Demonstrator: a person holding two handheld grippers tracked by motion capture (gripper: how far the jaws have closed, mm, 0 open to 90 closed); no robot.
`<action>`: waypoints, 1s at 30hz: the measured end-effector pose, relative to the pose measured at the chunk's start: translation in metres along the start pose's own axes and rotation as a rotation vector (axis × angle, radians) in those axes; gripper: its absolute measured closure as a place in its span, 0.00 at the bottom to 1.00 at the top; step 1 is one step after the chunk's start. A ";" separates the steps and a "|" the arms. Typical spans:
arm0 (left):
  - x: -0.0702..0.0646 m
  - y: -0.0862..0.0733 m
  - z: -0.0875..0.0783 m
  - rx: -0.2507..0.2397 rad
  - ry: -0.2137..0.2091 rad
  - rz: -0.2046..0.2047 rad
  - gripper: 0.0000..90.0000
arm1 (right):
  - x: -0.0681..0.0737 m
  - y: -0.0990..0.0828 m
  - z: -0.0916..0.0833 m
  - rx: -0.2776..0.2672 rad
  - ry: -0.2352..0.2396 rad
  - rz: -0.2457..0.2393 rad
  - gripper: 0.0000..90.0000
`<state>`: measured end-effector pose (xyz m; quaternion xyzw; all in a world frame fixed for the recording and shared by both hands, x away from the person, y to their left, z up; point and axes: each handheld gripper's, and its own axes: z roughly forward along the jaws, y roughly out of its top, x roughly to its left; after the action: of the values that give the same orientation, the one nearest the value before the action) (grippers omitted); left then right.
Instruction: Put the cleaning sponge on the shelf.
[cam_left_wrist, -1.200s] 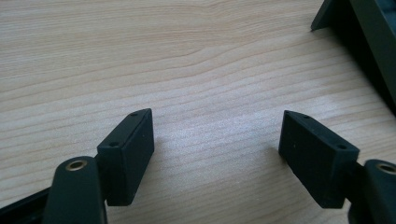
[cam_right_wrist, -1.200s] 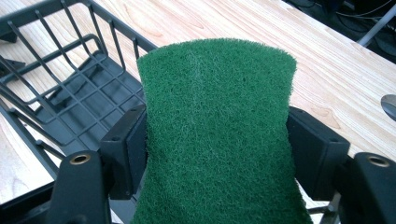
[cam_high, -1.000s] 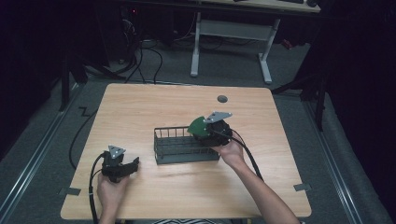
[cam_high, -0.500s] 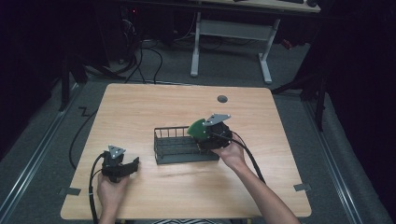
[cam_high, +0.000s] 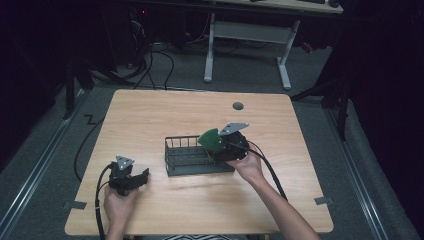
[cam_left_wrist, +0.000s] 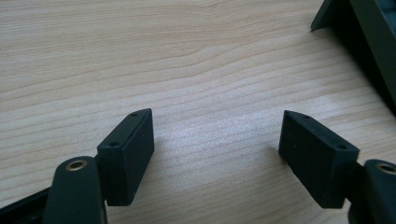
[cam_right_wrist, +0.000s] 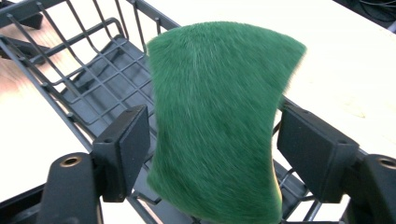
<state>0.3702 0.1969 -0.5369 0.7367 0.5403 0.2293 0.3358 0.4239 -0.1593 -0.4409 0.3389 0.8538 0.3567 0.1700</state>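
Green sponge (cam_high: 210, 139) sits at my right gripper (cam_high: 220, 150), over the right end of the wire basket (cam_high: 186, 159) on the table (cam_high: 150, 115). Left gripper (cam_left_wrist: 217, 149) view — jaws spread over bare wood. Right gripper (cam_right_wrist: 212, 154) view — jaws have just been opening, the sponge (cam_right_wrist: 219, 116) between them, above the basket (cam_right_wrist: 88, 84); whether the pads touch it I cannot tell.

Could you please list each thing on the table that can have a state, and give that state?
Green sponge: between the right gripper's jaws, over the rack, pads not pressing it.
Wire rack: upright on the table, nothing lying in it.
Right gripper: jaws have just been opening, sponge between them.
Left gripper: open, nothing held, resting low over the table.
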 end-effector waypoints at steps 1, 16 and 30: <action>0.000 0.000 0.000 0.000 -0.001 -0.001 0.30 | 0.000 0.000 -0.001 -0.001 0.003 0.000 0.28; 0.000 0.000 0.000 0.000 0.000 0.001 0.30 | -0.004 -0.015 -0.034 -0.141 -0.029 0.079 0.42; 0.000 0.000 0.000 0.001 -0.003 -0.001 0.30 | -0.027 -0.054 -0.079 -0.214 -0.093 0.188 0.48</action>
<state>0.3699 0.1973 -0.5367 0.7369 0.5403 0.2279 0.3363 0.3769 -0.2446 -0.4244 0.4134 0.7666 0.4441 0.2103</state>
